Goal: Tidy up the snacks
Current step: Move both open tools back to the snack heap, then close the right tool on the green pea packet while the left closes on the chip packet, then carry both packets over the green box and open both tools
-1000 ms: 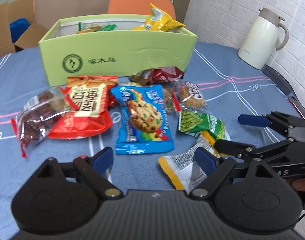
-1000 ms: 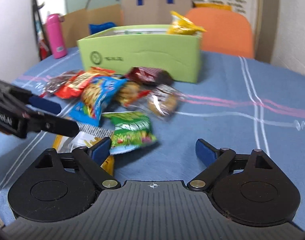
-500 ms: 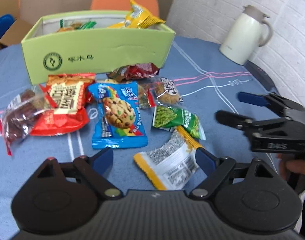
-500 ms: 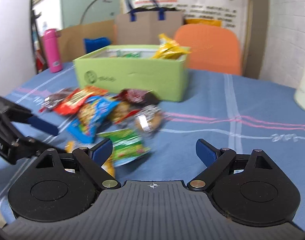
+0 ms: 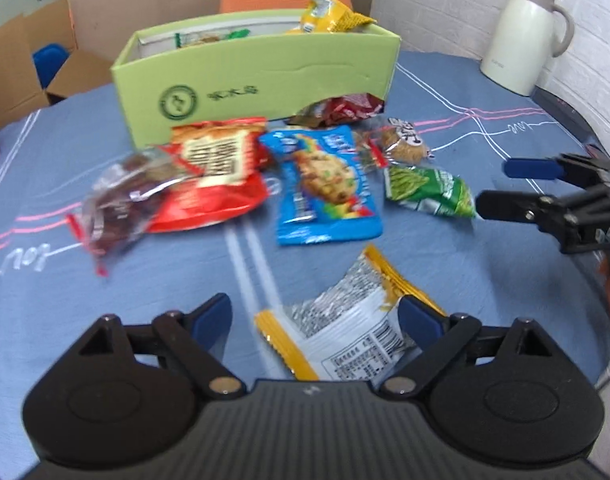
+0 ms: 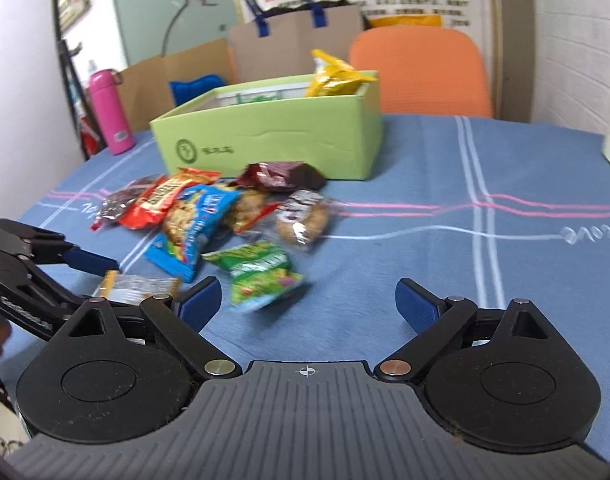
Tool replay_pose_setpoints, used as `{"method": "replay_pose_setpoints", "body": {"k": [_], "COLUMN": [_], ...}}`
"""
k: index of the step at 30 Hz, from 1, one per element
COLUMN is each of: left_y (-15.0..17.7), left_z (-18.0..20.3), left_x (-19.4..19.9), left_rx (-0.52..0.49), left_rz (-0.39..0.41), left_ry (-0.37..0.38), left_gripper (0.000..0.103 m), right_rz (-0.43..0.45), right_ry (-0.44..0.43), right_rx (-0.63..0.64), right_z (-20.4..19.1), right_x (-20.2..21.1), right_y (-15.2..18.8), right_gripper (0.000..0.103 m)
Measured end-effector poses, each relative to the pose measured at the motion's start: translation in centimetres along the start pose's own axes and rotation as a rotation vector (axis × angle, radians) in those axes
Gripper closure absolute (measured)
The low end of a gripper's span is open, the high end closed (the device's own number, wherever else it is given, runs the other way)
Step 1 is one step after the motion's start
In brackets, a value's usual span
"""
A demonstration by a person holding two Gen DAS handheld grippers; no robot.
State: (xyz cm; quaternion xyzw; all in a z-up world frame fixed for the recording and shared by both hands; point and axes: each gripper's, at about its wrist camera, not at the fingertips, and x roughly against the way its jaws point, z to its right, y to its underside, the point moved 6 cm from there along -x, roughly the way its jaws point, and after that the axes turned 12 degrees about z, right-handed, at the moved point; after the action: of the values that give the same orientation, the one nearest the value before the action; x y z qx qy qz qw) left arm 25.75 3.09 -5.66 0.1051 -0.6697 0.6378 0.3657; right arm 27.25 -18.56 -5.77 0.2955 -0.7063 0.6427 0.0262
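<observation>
Snacks (image 5: 325,184) lie loose on my table (image 5: 465,272), in front of the green box (image 5: 257,80). Left gripper (image 5: 315,316) opening wide, straddling the silver packet (image 5: 345,336), no squeeze. Right gripper (image 6: 308,298) opening, empty, near the green packet (image 6: 261,272).

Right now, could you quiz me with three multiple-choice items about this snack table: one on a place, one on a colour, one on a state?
1. Where is the yellow snack bag?
A. sticking out of the green box
B. under the kettle
C. on the chair

2. What colour is the cookie packet?
A. blue
B. black
C. white

3. The left tongs are:
A. clamped on the box
B. spread, gripping nothing
C. holding a bottle

Answers: 1 A, it pokes above the box's rim. 2 A, blue wrapper. 3 B, the jaws are opening around the silver-and-yellow packet, not pressing it.
</observation>
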Motion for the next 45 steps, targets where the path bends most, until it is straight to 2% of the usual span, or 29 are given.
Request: {"method": "replay_pose_setpoints", "body": {"k": [3, 6, 9, 12, 15, 18, 21, 27, 30, 31, 33, 34, 36, 37, 41, 43, 45], "left_y": [-0.1, -0.5, -0.9, -0.9, -0.6, -0.1, 0.2, 0.2, 0.2, 0.1, 0.1, 0.1, 0.0, 0.0, -0.2, -1.2, -2.8], "left_z": [-0.7, 0.4, 1.6, 1.9, 1.9, 2.2, 2.9, 3.0, 3.0, 3.1, 3.2, 3.2, 3.4, 3.5, 3.4, 2.7, 1.6], "left_x": [2.2, 3.7, 3.3, 1.7, 0.0, -1.4, -1.8, -1.8, -1.9, -1.8, -1.7, -1.6, -1.3, -1.1, 0.3, 1.7, 2.6], "left_rx": [0.008, -0.099, -0.212, -0.266, -0.271, -0.321, -0.368, -0.365, -0.360, -0.359, -0.354, -0.351, -0.351, -0.347, -0.347, -0.290, -0.204], "left_rz": [0.043, 0.078, 0.031, -0.049, -0.118, -0.139, -0.124, -0.112, -0.105, -0.102, -0.099, -0.096, -0.081, -0.076, -0.035, -0.003, 0.025], "left_ry": [0.033, 0.143, 0.281, 0.344, 0.359, 0.311, 0.291, 0.300, 0.298, 0.300, 0.307, 0.309, 0.315, 0.316, 0.298, 0.310, 0.328], "left_gripper": [0.011, 0.008, 0.008, 0.007, 0.008, 0.008, 0.007, 0.008, 0.011, 0.015, 0.021, 0.025, 0.038, 0.044, 0.049, 0.049, 0.049], "right_rz": [-0.010, -0.031, -0.046, -0.063, -0.082, -0.108, -0.133, -0.156, -0.153, -0.152, -0.144, -0.137, -0.120, -0.110, -0.093, -0.070, -0.044], "right_ry": [-0.040, -0.055, -0.067, -0.069, -0.095, -0.097, -0.113, -0.090, -0.073, -0.069, -0.058, -0.050, -0.038, -0.033, -0.021, -0.038, -0.061], "right_rx": [0.017, 0.039, 0.037, 0.032, 0.034, 0.062, 0.086, 0.185, 0.202, 0.203, 0.203, 0.200, 0.195, 0.193, 0.194, 0.170, 0.131], "right_z": [-1.5, -2.6, -2.8, -2.8, -3.1, -3.2, -3.3, -4.1, -4.4, -4.4, -4.4, -4.3, -4.2, -4.1, -4.3, -4.5, -4.6], "right_x": [-1.2, -2.2, -2.4, -2.5, -3.2, -4.8, -6.0, -6.2, -6.1, -6.1, -5.9, -5.8, -5.2, -4.8, -3.3, -1.8, -0.5], "right_y": [-0.2, 0.0, -0.1, -0.1, -0.1, 0.0, 0.4, 1.0, 1.1, 1.2, 1.2, 1.1, 1.0, 0.9, 1.0, 0.4, -0.5], "right_gripper": [0.018, 0.018, 0.018, 0.018, 0.016, 0.016, 0.016, 0.016, 0.016, 0.016, 0.020, 0.027, 0.051, 0.076, 0.079, 0.085, 0.085]}}
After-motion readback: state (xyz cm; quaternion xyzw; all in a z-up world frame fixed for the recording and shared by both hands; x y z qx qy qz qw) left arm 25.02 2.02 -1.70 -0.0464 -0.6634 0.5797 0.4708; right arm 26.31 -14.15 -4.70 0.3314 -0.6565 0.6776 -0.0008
